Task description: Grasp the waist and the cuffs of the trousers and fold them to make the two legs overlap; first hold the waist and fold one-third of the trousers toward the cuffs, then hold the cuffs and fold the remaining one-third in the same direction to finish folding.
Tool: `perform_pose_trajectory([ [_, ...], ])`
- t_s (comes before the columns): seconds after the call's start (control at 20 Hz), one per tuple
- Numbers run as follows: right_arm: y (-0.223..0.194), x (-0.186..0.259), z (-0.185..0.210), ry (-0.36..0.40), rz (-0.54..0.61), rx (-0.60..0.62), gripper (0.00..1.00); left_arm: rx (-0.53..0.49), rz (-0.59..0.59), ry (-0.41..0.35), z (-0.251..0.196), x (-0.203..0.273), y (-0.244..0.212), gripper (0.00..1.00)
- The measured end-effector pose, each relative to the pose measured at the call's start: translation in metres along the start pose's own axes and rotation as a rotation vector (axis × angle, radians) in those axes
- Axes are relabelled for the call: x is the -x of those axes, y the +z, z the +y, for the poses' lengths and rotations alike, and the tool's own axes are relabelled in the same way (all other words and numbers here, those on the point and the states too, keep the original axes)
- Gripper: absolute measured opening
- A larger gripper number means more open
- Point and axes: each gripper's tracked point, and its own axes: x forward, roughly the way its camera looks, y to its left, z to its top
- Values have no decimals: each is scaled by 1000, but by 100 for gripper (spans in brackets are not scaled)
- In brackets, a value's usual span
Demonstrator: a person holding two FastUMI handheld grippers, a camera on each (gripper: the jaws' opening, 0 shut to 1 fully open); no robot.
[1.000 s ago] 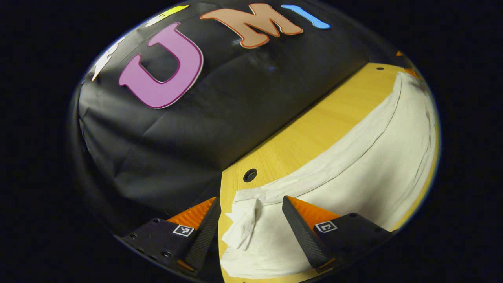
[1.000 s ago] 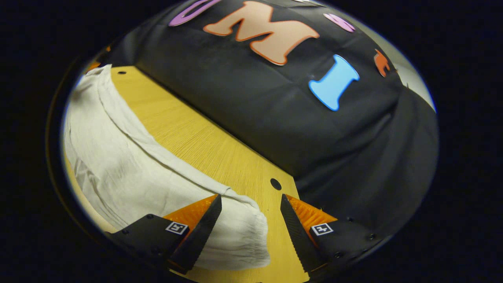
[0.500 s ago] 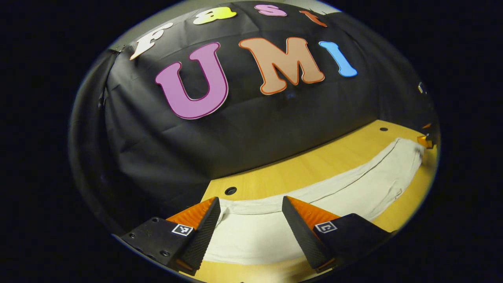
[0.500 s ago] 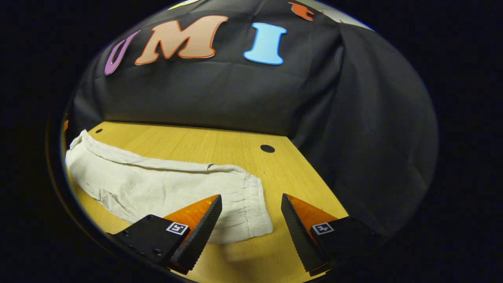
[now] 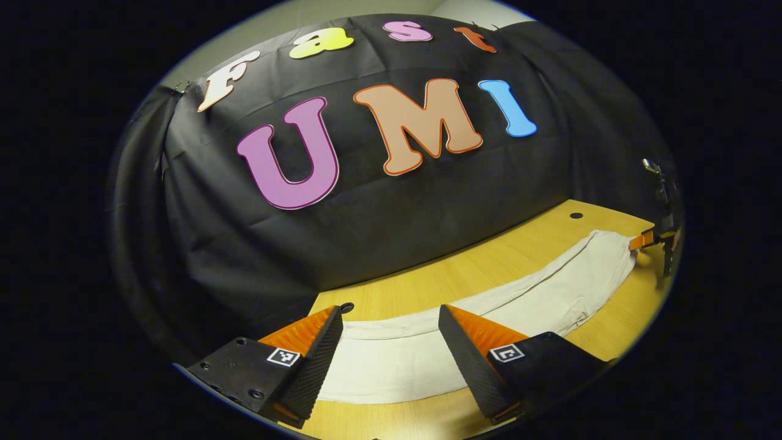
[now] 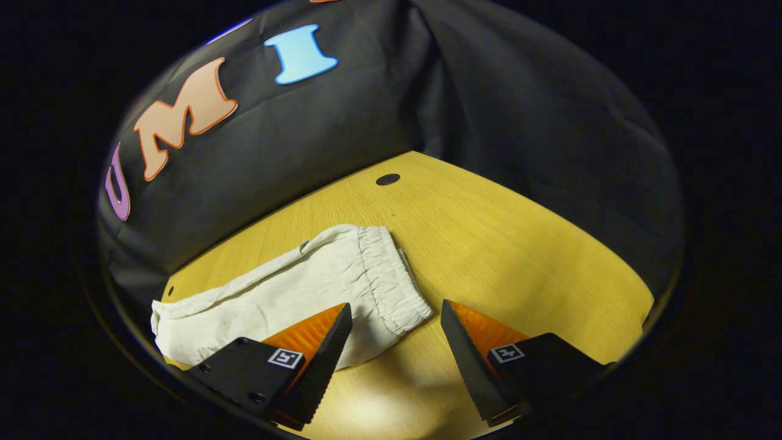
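Both grippers have lifted away, released and empty; the soft, light cream cloth trousers (image 6: 287, 287) lie flat on the yellow wooden table (image 6: 501, 244). Pinch the elastic waistband (image 6: 391, 278).

The left gripper (image 5: 385, 342) hung with its jaws apart above one end of the pale trousers (image 5: 519, 305), which lay stretched along the worktop (image 5: 464, 275). Near the worktop's far corner, the right gripper (image 5: 657, 238) seemed to touch their other end.
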Motion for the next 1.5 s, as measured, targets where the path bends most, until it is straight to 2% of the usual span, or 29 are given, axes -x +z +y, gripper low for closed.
perform_pose_trajectory([
  [0.05,-3,-2,1,0,13,-32,88,-4,5,0,-2,3,-1,96],
  [0.25,-7,-13,1,1,51,-131,77,-8,9,8,-4,10,-1,96],
  [0.3,-9,-14,1,4,66,-150,65,-7,9,11,-5,11,-1,96],
  [0.4,-15,-16,-2,-1,92,-180,59,-4,12,16,-6,13,-1,96],
  [0.5,-15,-16,2,15,110,-202,27,1,16,24,-6,16,-2,96],
  [0.55,-16,-16,1,27,119,-194,19,3,19,28,-7,17,-2,96],
  [0.7,-7,-14,-8,23,117,-186,19,15,23,38,-8,23,-1,96],
  [0.75,-5,-12,-6,19,109,-192,14,20,20,43,-9,24,0,96],
  [0.8,-4,-10,-5,14,110,-197,19,26,18,47,-10,26,2,96],
  [1.05,-7,-12,2,-19,93,-163,19,55,23,65,-16,36,6,96],
  [1.5,33,26,17,118,-34,-94,19,74,10,63,-11,34,11,96],
])
